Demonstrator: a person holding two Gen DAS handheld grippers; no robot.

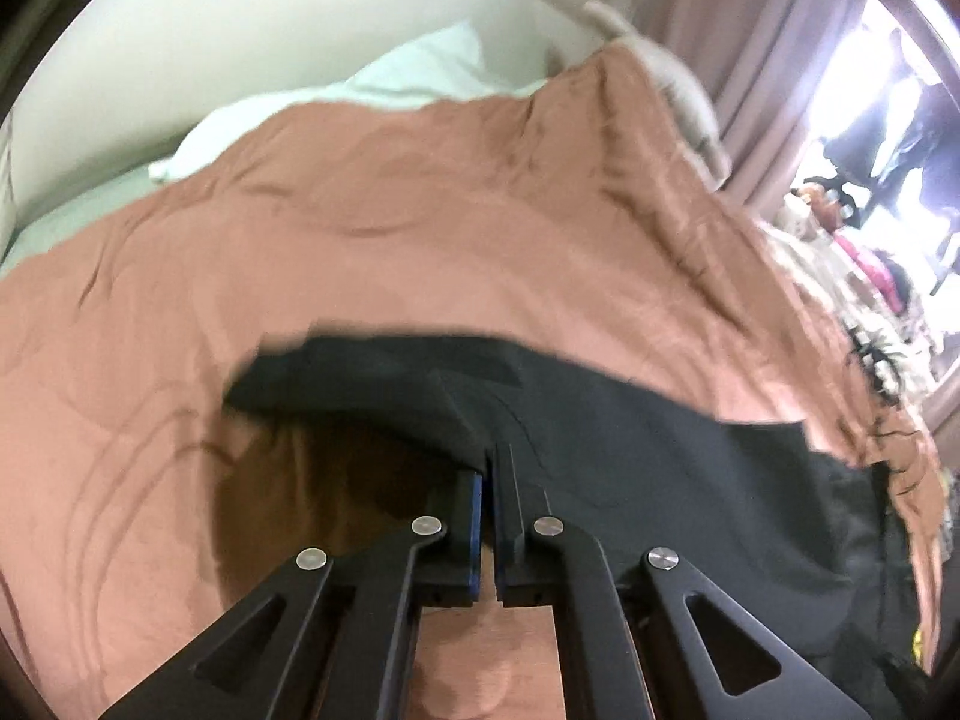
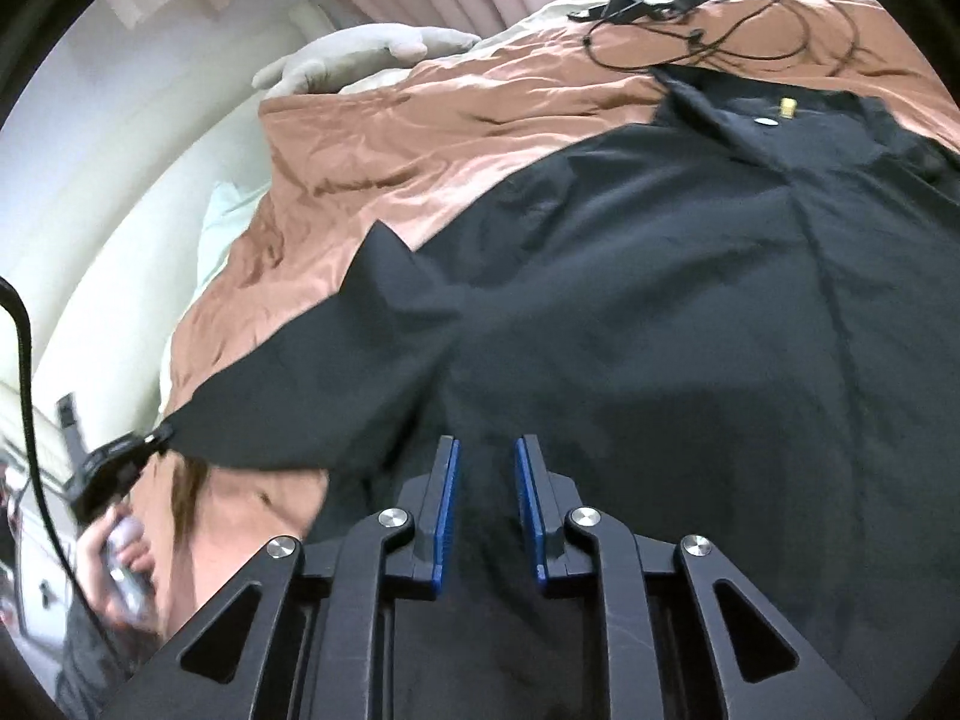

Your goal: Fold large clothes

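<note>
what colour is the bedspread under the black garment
The bedspread is a rusty orange-brown, clearest in the left wrist view.

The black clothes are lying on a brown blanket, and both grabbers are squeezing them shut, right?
Not quite. Only the left gripper is shut on the black garment. The right gripper is open above it, as the right wrist view shows. The garment does lie on the brown blanket.

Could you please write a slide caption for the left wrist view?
Left tool pinches and lifts an edge of the black garment above the rust-coloured bedspread.
</note>
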